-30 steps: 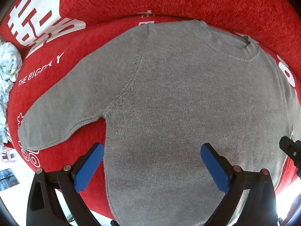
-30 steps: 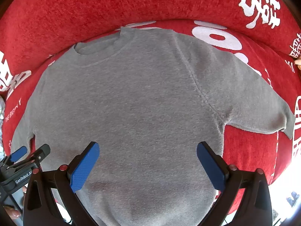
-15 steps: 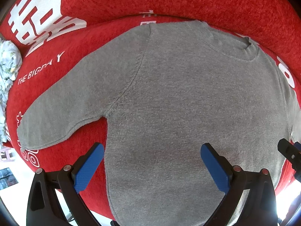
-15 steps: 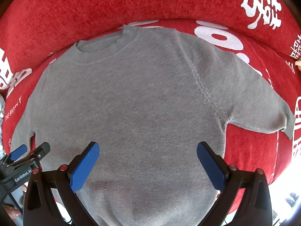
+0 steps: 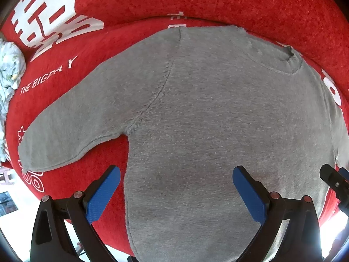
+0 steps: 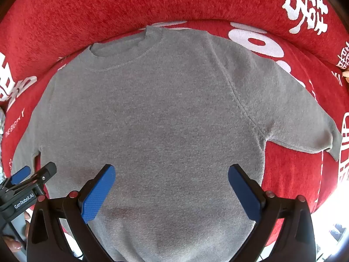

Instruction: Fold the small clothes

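A small grey sweater (image 5: 207, 113) (image 6: 157, 113) lies flat and spread out on a red sofa seat, collar at the back, sleeves out to both sides. My left gripper (image 5: 176, 181) hovers open above the lower left part of its body, near the left sleeve (image 5: 72, 128). My right gripper (image 6: 172, 179) hovers open above the lower middle of the body, with the right sleeve (image 6: 305, 128) off to its right. Nothing is between either pair of blue pads. Each gripper shows at the edge of the other's view.
The red sofa cover (image 5: 87, 50) carries white printed characters and lettering; its backrest (image 6: 109, 8) rises behind the collar. A floral cloth (image 5: 8, 74) lies at the far left. The seat's front edge drops off below the hem. A fingertip (image 6: 13, 243) shows at the lower left.
Both grippers have edged slightly forward over the sweater, which looks a little larger and lower in view. Both stay open; the sweater has not moved.
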Available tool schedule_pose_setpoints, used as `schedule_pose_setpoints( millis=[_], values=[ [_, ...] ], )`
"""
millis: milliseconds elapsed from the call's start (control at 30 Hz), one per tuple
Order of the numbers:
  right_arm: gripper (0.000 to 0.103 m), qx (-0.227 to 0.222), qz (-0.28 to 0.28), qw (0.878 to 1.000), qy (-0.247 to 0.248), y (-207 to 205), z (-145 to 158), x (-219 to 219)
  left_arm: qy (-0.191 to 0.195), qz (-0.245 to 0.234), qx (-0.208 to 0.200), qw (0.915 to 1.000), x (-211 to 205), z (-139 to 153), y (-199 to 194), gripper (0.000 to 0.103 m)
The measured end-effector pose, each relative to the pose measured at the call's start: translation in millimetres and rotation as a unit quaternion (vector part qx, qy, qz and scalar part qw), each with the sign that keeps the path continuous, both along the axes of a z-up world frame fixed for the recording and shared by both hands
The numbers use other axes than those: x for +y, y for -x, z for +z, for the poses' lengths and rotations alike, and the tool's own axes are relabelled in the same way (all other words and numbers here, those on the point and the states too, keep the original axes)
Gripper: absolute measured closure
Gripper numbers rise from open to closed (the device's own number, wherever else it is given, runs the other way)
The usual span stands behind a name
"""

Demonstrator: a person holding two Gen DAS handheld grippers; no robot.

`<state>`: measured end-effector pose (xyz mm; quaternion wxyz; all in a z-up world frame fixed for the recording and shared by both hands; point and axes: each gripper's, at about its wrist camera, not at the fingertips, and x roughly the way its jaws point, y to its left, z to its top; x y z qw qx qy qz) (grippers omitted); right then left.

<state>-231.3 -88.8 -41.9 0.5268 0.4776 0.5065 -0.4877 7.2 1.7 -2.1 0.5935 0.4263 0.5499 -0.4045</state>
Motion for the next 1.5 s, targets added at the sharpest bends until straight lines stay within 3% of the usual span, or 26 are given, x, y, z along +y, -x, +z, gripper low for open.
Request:
schedule_pose_setpoints(
  millis=[300,467,667,867,933,1000,1067,1167,1267,1400,1500],
  values=[
    [0.000,-0.001,0.009,1.000,0.003,-6.1,3.7,1.3,0.020,0.009,-0.003,0.9998,6.0,-1.6,-9.0,0.000],
    [0.000,-0.004,0.017,1.000,0.003,-13.3,5.6,2.4,0.025,0.024,0.029,0.9990,10.2,-2.9,-20.5,0.000],
    [0.000,-0.014,0.035,0.999,0.001,-29.7,7.6,7.0,0.092,0.099,0.056,0.9893,34.9,1.5,-84.4,0.000],
    [0.000,-0.027,0.064,0.998,-0.003,-53.8,6.2,15.7,0.137,0.218,0.081,0.9628,92.7,-20.3,-170.4,0.000],
    [0.000,-0.028,0.074,0.997,-0.006,-63.0,4.0,18.7,0.145,0.260,0.110,0.9483,115.6,-34.8,-188.7,0.000],
    [0.000,-0.030,0.084,0.996,-0.011,-71.3,1.3,23.0,0.153,0.303,0.178,0.9237,121.1,-57.2,-197.3,0.000],
    [0.000,-0.031,0.093,0.995,-0.013,-78.7,-0.7,26.4,0.163,0.327,0.216,0.9053,120.5,-73.0,-200.7,0.000],
    [0.000,-0.033,0.101,0.994,-0.014,-89.1,-2.2,31.2,0.172,0.357,0.234,0.8875,107.3,-83.8,-199.6,0.000],
    [0.000,-0.034,0.109,0.993,-0.014,-98.3,-2.6,34.6,0.211,0.385,0.234,0.8675,114.5,-74.3,-224.3,0.000],
    [0.000,-0.036,0.117,0.992,-0.013,-109.9,-1.0,41.1,0.239,0.394,0.159,0.8731,146.2,-52.0,-265.6,0.000],
    [0.000,-0.040,0.118,0.992,-0.012,-118.1,-0.9,45.5,0.241,0.411,0.118,0.8716,177.6,-40.6,-302.8,0.000]
  ],
)
